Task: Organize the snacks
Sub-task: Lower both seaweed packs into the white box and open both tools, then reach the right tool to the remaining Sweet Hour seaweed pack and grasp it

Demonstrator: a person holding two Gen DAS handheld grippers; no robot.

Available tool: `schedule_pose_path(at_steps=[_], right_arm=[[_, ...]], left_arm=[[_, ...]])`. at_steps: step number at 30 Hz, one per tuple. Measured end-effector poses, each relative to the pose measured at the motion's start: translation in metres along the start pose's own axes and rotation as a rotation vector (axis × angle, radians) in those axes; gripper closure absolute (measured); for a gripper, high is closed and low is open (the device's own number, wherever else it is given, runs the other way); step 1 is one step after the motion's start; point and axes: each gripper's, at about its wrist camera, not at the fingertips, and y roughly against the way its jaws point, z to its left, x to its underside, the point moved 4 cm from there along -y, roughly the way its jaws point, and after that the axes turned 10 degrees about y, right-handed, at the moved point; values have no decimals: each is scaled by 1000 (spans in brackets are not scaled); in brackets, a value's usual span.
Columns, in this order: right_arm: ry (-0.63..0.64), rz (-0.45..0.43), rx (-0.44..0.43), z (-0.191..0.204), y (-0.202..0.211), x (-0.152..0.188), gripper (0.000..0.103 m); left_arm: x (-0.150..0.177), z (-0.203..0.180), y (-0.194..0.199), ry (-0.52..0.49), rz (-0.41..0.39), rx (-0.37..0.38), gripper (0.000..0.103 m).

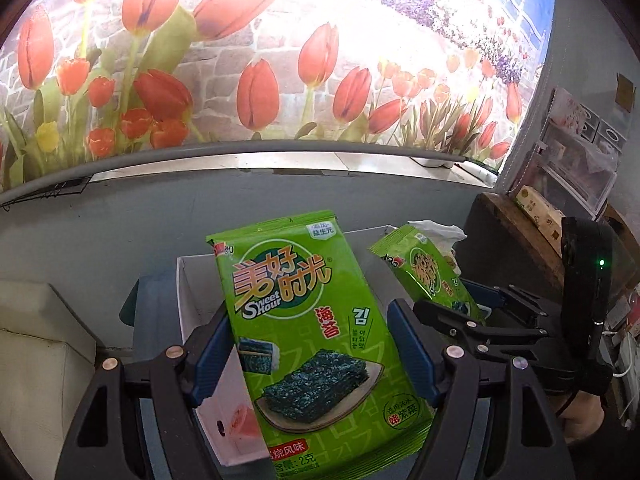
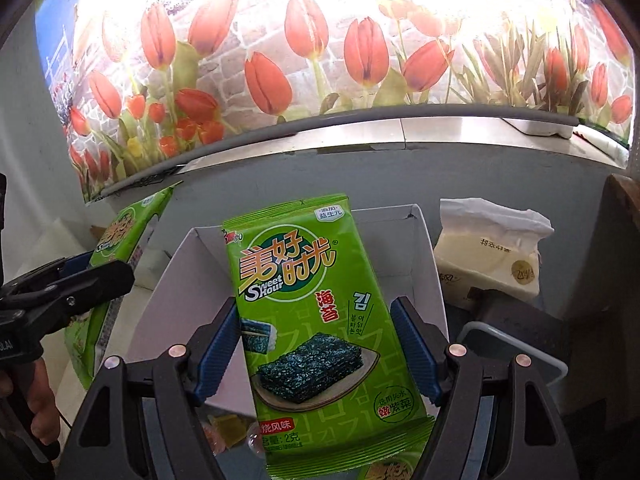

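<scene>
My left gripper is shut on a green seaweed snack packet, held upright above a white cardboard box. My right gripper is shut on a second, identical green seaweed packet, upright over the same white box. Each gripper shows in the other's view: the right gripper with its packet at the right of the left wrist view, the left gripper with its packet at the left of the right wrist view.
A soft tissue pack stands right of the box. A dark block and a clear-rimmed tray lie in front of it. A grey ledge and a tulip mural are behind. A wooden shelf stands at the right.
</scene>
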Motion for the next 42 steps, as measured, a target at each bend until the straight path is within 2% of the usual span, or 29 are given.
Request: schedule_pose_path(at_steps=[3,4,5,7,10,13,18,24,31,36,42], right_arm=[[-26,32,-5,-6,-17,-5,21],[-37,31,-18,-7,-21,-6,13],[-29,34,-14,-9,-23,-6,0],[9,23,36,-11,-20,-3,0],[36,29,62,-17,-13,4,0],[25,4,81,-27,2,12,0],[-27,-5,86,-40,26,32,0],[-62,8,119,-47,50,73,0],[-74,80,135,-42,55,136,0],[-44,153,175,-29,40,169,0],[-53,214,190,-19,14,189,0]], left_arm=[[-4,12,-21,9,13,-25,20],[-5,17,-29,22,26,-32,10],[-3,22,-37,32,51,-40,3],[2,29,-44,31,60,-68,0],[10,34,-43,-22,27,-164,0],[18,34,-35,-18,20,-136,0],[25,24,-7,-24,-22,-139,0],[41,3,38,-18,-76,-110,0],[107,-27,96,-3,-107,-86,0],[172,-36,124,36,-81,-34,0],[246,-37,147,69,-36,-35,0]])
